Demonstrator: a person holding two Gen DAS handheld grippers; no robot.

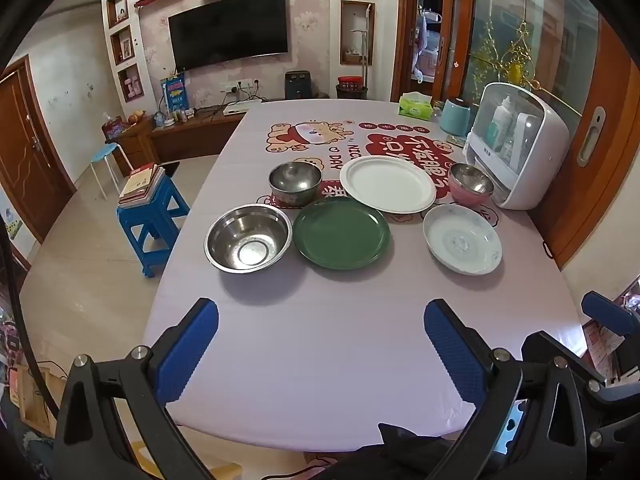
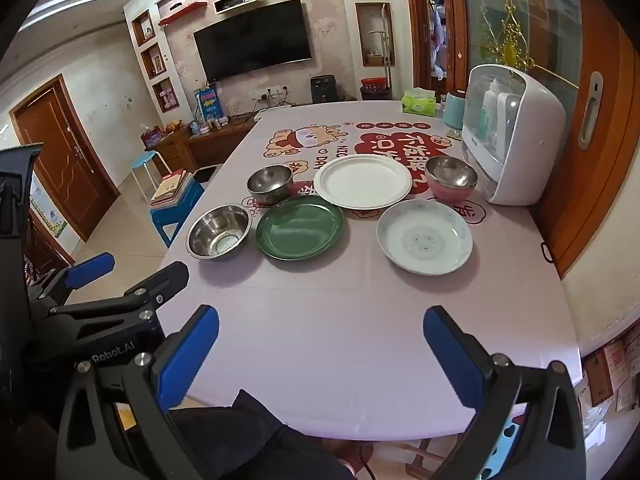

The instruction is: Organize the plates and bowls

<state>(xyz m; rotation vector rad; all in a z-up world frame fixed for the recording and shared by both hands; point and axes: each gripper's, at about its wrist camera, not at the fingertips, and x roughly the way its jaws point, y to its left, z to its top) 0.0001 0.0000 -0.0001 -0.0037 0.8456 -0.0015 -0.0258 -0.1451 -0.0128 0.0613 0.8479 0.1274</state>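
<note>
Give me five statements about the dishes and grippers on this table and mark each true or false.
1. Both the left gripper and the right gripper are open and hold nothing. True.
2. The green plate is stacked on the white plate. False: they lie side by side.
3. The pink bowl stands by the white cabinet. True.
4. The large steel bowl is upside down. False: it stands upright.
5. The patterned dish holds food. False: it is empty.
</note>
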